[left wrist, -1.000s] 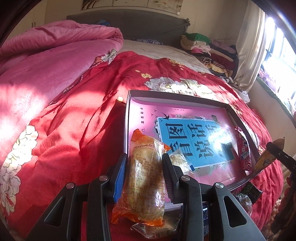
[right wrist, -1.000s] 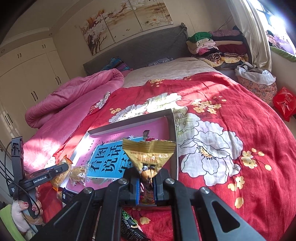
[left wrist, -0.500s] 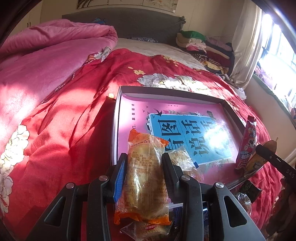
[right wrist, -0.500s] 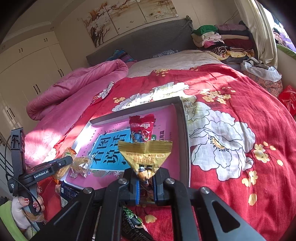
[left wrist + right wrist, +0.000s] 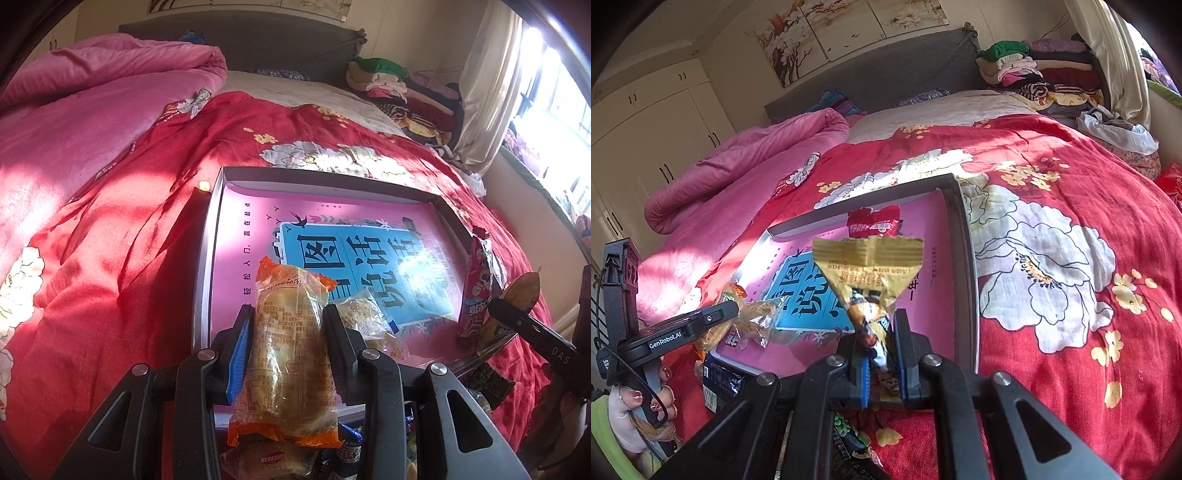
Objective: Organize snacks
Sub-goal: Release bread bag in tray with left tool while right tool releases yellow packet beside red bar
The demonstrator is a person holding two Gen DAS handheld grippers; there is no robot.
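Note:
My left gripper (image 5: 288,321) is shut on an orange bread packet (image 5: 288,354), held over the near left corner of the pink shallow box (image 5: 236,221) on the bed. A clear snack packet (image 5: 369,321) lies in the box beside it. My right gripper (image 5: 881,332) is shut on a gold snack packet (image 5: 868,269), held over the box's near right edge (image 5: 964,266). A red snack packet (image 5: 873,225) stands just beyond the gold one; in the left wrist view it (image 5: 476,291) leans by the box's right wall.
Several loose snack packets (image 5: 487,380) lie on the red floral quilt (image 5: 1071,258) near the box's front edge. A pink duvet (image 5: 92,122) is bunched at the left. Folded clothes (image 5: 1034,70) are stacked by the headboard.
Both grippers have moved forward over the box with their packets. The red packet has come up from lying flat to standing by the gold one.

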